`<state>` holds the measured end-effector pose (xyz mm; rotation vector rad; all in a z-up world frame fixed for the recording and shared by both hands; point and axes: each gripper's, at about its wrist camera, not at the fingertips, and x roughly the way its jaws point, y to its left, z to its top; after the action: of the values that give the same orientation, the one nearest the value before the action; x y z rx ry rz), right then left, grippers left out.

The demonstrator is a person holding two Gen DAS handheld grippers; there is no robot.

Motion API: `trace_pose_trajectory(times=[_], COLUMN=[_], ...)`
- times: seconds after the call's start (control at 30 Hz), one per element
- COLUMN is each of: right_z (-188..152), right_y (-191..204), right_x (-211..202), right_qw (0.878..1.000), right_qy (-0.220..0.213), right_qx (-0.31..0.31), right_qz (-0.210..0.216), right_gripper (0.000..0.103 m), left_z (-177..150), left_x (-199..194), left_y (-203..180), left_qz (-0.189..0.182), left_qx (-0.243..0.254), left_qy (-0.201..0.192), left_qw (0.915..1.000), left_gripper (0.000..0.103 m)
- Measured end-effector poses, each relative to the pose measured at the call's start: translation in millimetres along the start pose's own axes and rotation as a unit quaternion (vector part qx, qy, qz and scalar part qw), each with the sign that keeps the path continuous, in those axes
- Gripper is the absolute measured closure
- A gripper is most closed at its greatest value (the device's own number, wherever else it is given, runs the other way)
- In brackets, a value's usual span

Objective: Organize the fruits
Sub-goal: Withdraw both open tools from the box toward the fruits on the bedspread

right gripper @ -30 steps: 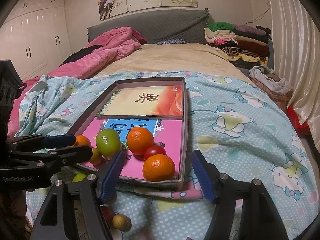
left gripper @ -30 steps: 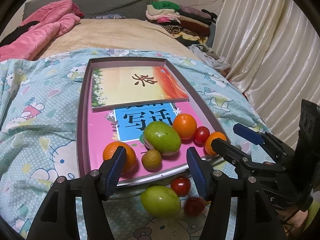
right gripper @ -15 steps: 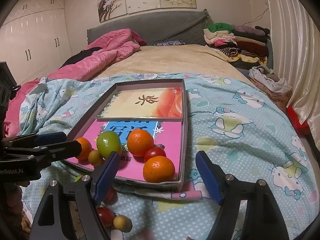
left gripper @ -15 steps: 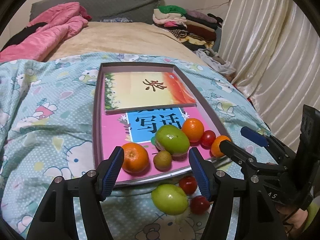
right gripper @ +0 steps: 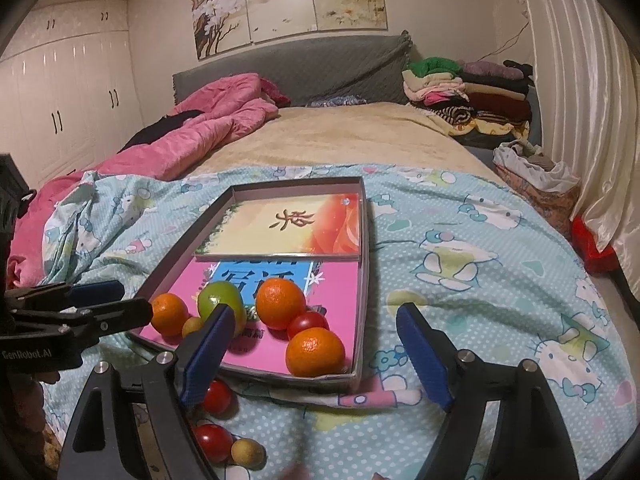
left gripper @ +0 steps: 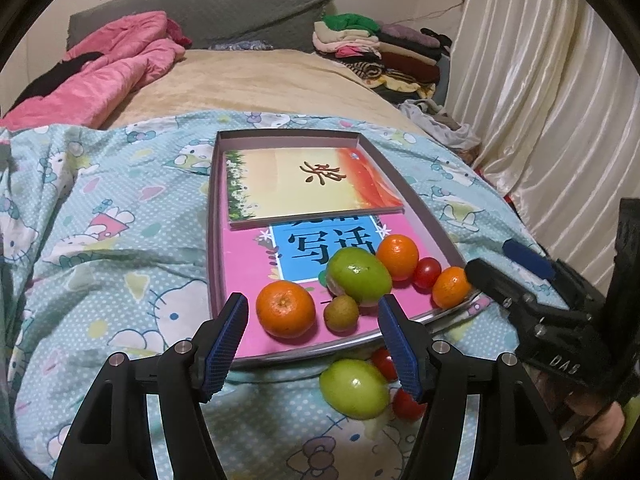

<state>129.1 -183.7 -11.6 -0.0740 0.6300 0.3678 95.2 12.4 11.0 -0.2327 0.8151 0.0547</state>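
A grey-rimmed tray point(left gripper: 213, 220) lies on the bed and holds three oranges, a green fruit point(left gripper: 359, 277), a small brown fruit point(left gripper: 341, 311) and a red tomato point(left gripper: 427, 273). In front of its near rim, another green fruit point(left gripper: 354, 389) and two tomatoes point(right gripper: 216, 396) rest on the quilt beside a small tan fruit point(right gripper: 248, 452). My left gripper point(left gripper: 313, 306) hovers open over the near rim, gripping nothing. Above the tray's near right corner, the jaws of my right gripper point(right gripper: 315, 312) are opening; the nearest orange point(right gripper: 315, 352) shows between the fingers, untouched.
Two books point(left gripper: 312, 184) fill the tray's floor. A blue cartoon-print quilt point(left gripper: 100, 272) covers the near bed. A pink duvet point(right gripper: 208, 136) lies at the far left, folded clothes point(right gripper: 464, 92) at the far right, and curtains point(left gripper: 560, 100) hang along the right.
The right gripper's jaws have spread wider. The left view has swung a little, so the tray sits further right in it. No fruit has moved.
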Motion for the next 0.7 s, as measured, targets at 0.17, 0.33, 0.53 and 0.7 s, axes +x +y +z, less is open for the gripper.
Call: trace_pose_trajectory(times=[0.17,0.33,0.53,0.7], right_z=[3,4,5,6], right_y=[-4,-4,-3,-2], right_x=[-5,-9,-15,-24], right_qw=[1.000,1.000,1.000,0.999], right_qy=[-0.010,-0.014,-0.021,-0.025], right_qx=[0.011,0.012,0.011,0.011], right_qz=[0.004,0.006,0.013,0.019], right_gripper=[0.016,0.015,0.012,0.012], left_z=[-1,-1,-1,-2], left_x=[-3,-6,-14,-18], left_y=[2,6,10,10], left_qz=[-0.001,-0.008,-0.005,-0.006], left_qx=[-0.007,-0.014,-0.022,-0.021], left_qy=[0.001,0.003,-0.007,-0.008], left_qw=[1.0000,0.9999,0.9997,0.9997], left_gripper=[0.034,0.034,0.030,0.028])
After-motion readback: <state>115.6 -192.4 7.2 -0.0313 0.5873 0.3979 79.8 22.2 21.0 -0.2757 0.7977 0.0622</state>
